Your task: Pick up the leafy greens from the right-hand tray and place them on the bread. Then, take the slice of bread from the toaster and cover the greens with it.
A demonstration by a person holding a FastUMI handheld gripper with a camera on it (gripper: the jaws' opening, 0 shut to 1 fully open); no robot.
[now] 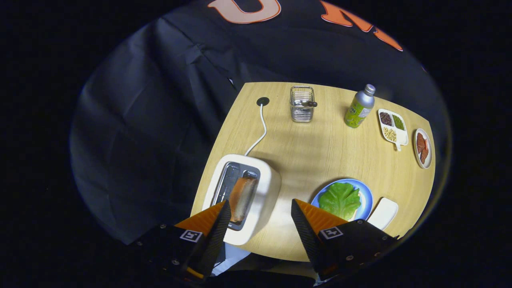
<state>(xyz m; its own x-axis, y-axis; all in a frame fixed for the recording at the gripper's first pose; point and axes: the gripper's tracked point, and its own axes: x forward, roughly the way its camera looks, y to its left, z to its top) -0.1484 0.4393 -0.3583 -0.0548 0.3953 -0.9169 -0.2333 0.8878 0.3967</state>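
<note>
Step one looks done: leafy greens (340, 199) lie on the blue plate (367, 196), lower right of frame; a sliver of bread edge seems to peek out beneath them, hard to confirm. Empty white tray (383, 213) sits just right of the plate. Step two is left: toast slice (242, 198) stands in the toaster (267, 188) slot, lower centre-left. Hand-held gripper (260, 214) is spread wide, gripping nothing, hanging above the worktop (320, 152) with one finger over the toaster's near end.
</note>
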